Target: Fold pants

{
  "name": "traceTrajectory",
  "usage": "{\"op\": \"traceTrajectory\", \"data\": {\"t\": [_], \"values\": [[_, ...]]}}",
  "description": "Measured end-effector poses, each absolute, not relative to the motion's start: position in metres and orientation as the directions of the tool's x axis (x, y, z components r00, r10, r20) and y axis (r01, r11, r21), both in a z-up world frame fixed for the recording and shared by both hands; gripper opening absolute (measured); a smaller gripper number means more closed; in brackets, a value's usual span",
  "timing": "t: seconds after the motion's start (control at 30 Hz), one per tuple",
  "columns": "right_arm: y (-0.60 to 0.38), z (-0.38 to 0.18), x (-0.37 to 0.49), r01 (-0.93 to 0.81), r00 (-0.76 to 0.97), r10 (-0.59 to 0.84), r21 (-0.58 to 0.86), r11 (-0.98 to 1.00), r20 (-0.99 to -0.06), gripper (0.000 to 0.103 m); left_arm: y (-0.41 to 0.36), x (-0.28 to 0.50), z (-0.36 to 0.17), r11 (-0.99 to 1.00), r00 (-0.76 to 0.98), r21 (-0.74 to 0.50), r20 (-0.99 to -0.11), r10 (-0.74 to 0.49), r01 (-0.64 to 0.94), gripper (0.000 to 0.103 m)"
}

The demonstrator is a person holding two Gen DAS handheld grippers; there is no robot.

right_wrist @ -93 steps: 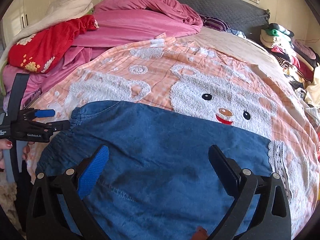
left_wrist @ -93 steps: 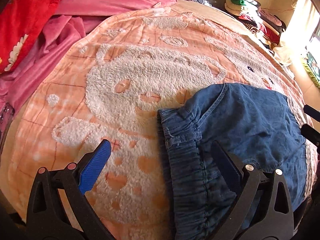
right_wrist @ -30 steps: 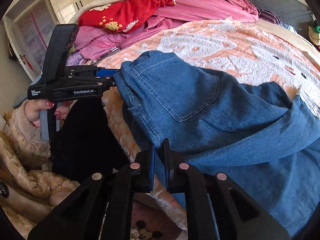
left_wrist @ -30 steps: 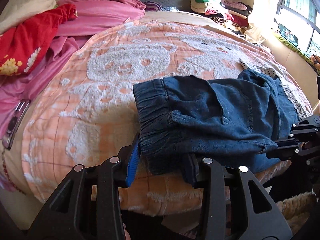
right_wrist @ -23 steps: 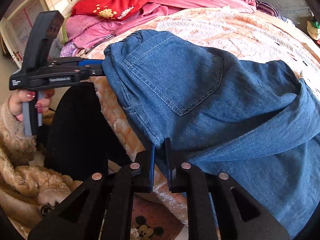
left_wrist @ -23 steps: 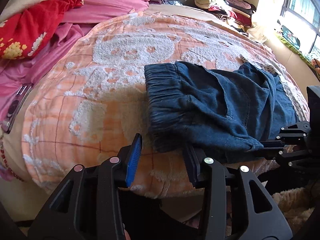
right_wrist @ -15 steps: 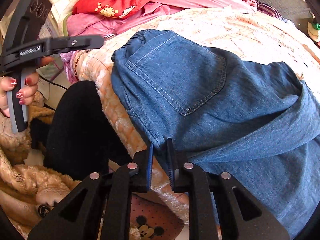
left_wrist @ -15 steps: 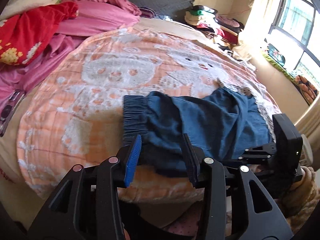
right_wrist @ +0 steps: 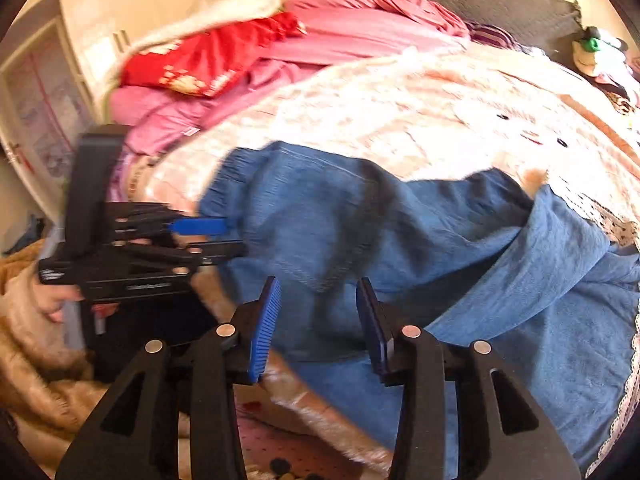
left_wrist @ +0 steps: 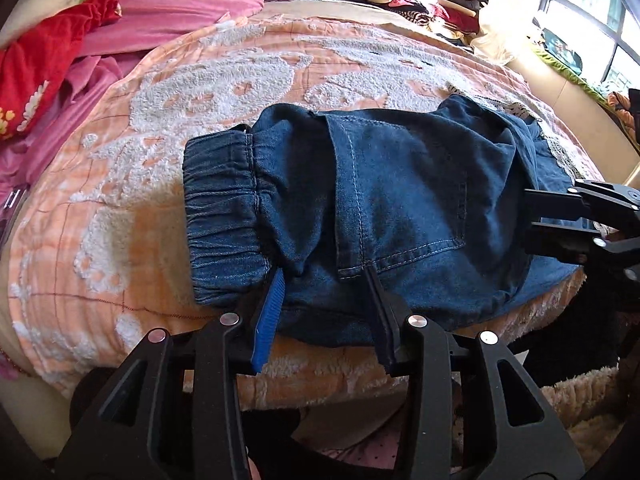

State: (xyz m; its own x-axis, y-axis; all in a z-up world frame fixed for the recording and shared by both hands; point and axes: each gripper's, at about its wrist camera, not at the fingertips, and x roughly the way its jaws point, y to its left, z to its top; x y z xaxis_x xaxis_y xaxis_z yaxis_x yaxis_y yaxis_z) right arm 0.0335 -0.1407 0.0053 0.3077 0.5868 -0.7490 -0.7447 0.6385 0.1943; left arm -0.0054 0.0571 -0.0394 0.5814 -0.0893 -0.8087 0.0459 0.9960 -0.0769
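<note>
- The pants (left_wrist: 400, 200), dark denim, lie folded on the bed (left_wrist: 100, 208) near its front edge, on the peach blanket with white plush figures.
- Long axis: it runs across the left wrist view, from the elastic waistband (left_wrist: 224, 216) at the left to the loose leg cloth at the right, roughly parallel to the bed's near edge.
- The left hand-held gripper (left_wrist: 326, 276) sits at the near hem, just right of the waistband. Its jaws stand partly apart with denim between the fingers; whether the pads press the cloth cannot be told from this view.
- The right hand-held gripper (right_wrist: 318, 286) is opening. In its own view the jaws stand apart over the pants' near edge, and no cloth is pinched between them, so the fabric appears released.
- In the left wrist view the right hand-held gripper (left_wrist: 532, 216) reaches in from the right, at the leg end; in the right wrist view the left hand-held gripper (right_wrist: 224, 236) is at the waistband end.
- Judgement: each hand is nearer one end of the long axis, so a further fold would bring the ends together along that axis.
</note>
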Motion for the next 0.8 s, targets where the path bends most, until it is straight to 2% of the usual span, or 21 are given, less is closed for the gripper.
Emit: {"op": "traceTrajectory", "data": {"t": [0.13,0.27,0.37,0.47,0.57,0.8], "values": [[-0.137,-0.034,0.05,-0.688,0.28,0.493,0.186,0.702,-0.824,0.039,0.057,-0.005,-0.04,0.995,0.593,-0.093,-0.799,-0.098,0.039,0.034],[-0.148,-0.026,0.049,-0.663,0.289,0.546,0.247,0.707,-0.786,0.039,0.059,-0.011,-0.031,0.991,0.623,-0.132,-0.773,-0.121,0.028,0.034],[-0.172,-0.004,0.049,-0.653,0.33,0.588,0.271,0.707,-0.739,0.046,0.059,-0.018,-0.011,0.985,0.647,-0.168,-0.747,-0.149,0.033,0.037],[-0.197,0.018,0.052,-0.621,0.404,0.587,0.261,0.739,-0.702,0.047,0.049,-0.023,0.009,0.985,0.678,-0.163,-0.717,-0.162,0.064,0.037],[-0.22,0.036,0.063,-0.574,0.477,0.556,0.237,0.783,-0.681,0.058,0.033,-0.019,0.02,0.971,0.672,-0.204,-0.702,-0.236,0.128,0.038],[-0.256,0.045,0.107,-0.493,0.555,0.465,0.177,0.852,-0.69,0.062,-0.029,0.012,0.011,0.904,0.564,-0.292,-0.708,-0.424,0.314,0.038]]}}
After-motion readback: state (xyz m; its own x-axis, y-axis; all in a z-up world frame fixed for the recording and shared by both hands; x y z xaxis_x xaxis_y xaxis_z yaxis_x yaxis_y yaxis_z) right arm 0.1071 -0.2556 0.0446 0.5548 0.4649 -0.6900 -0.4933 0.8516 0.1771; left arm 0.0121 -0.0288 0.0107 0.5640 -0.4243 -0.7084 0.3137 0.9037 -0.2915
